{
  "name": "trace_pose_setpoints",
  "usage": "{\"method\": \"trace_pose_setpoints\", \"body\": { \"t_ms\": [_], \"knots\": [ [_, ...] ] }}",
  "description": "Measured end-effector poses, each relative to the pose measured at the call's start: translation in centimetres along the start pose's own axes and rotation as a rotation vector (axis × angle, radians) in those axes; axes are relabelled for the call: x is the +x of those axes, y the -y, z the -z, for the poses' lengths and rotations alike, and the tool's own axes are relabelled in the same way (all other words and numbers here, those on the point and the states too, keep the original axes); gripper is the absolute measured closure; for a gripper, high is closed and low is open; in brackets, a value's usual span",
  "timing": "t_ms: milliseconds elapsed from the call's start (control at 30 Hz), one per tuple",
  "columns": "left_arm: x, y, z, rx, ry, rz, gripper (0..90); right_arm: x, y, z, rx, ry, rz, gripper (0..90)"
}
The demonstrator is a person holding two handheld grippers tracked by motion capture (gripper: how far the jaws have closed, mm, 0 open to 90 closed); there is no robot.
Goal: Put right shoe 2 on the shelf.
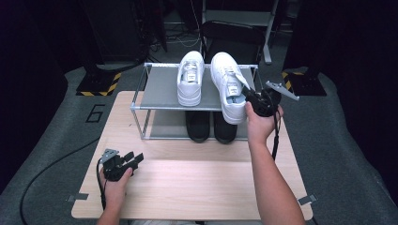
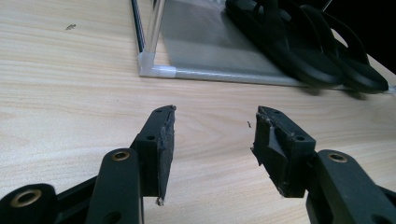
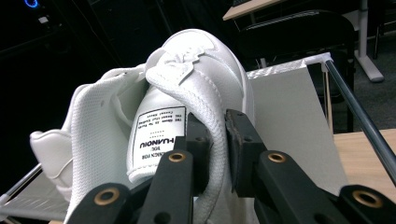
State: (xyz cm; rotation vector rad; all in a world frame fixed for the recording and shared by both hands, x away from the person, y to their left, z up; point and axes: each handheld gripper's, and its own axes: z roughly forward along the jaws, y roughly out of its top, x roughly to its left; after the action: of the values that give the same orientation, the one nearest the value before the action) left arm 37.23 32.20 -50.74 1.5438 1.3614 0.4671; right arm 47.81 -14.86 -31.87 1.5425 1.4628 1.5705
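Nearest you: left gripper (image 1: pixel 136 159), jaws wide and empty, resting on the table (image 1: pixel 187 187). Beyond: right gripper (image 1: pixel 247 96), jaws clamped on the collar of the right white sneaker (image 1: pixel 227 86), on the rack's top shelf (image 1: pixel 162 91), heel overhanging. Step, by appearance: placing. Next: seat it beside the left white sneaker (image 1: pixel 191 77), then release.

Bare table (image 1: pixel 197 183) lies open before the rack (image 1: pixel 141 105); black sandals (image 1: pixel 209 125) fill its lower shelf.

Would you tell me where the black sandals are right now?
High view: the black sandals sit on the rack's lower shelf, beneath the white sneakers.
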Motion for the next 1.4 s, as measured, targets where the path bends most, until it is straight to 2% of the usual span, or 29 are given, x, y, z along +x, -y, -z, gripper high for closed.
{"method": "trace_pose_setpoints", "body": {
  "t_ms": [167, 300, 500, 767, 1033, 1267, 1400],
  "knots": [
    [0.1, 0.1, -0.1, -0.005, -0.002, 0.004, 47.9, 0.2, -0.5, -1.6, 0.018, 0.008, -0.017, 80.1],
    [0.2, 0.1, 0.0, -0.008, -0.006, 0.007, 47.9, 0.5, -1.0, -2.5, 0.019, 0.023, -0.006, 80.1],
    [0.3, 0.1, 0.0, -0.011, -0.009, 0.008, 47.9, 0.4, -1.6, -3.4, 0.015, 0.029, -0.036, 80.1],
    [0.6, 0.1, 0.1, -0.013, -0.011, 0.016, 48.0, 0.3, -1.6, -4.5, 0.016, 0.054, -0.049, 79.9],
    [0.8, 0.1, 0.2, -0.02, -0.017, 0.021, 48.0, 0.4, -2.1, -5.7, 0.034, 0.067, -0.065, 79.8],
    [1.1, 0.1, 0.3, -0.025, -0.016, 0.027, 48.1, 0.7, -2.3, -6.9, 0.053, 0.087, -0.059, 79.3],
    [1.1, 0.1, 0.4, -0.018, -0.011, 0.026, 48.1, 0.5, -2.3, -7.7, 0.079, 0.096, -0.082, 78.6]
  ]
}}
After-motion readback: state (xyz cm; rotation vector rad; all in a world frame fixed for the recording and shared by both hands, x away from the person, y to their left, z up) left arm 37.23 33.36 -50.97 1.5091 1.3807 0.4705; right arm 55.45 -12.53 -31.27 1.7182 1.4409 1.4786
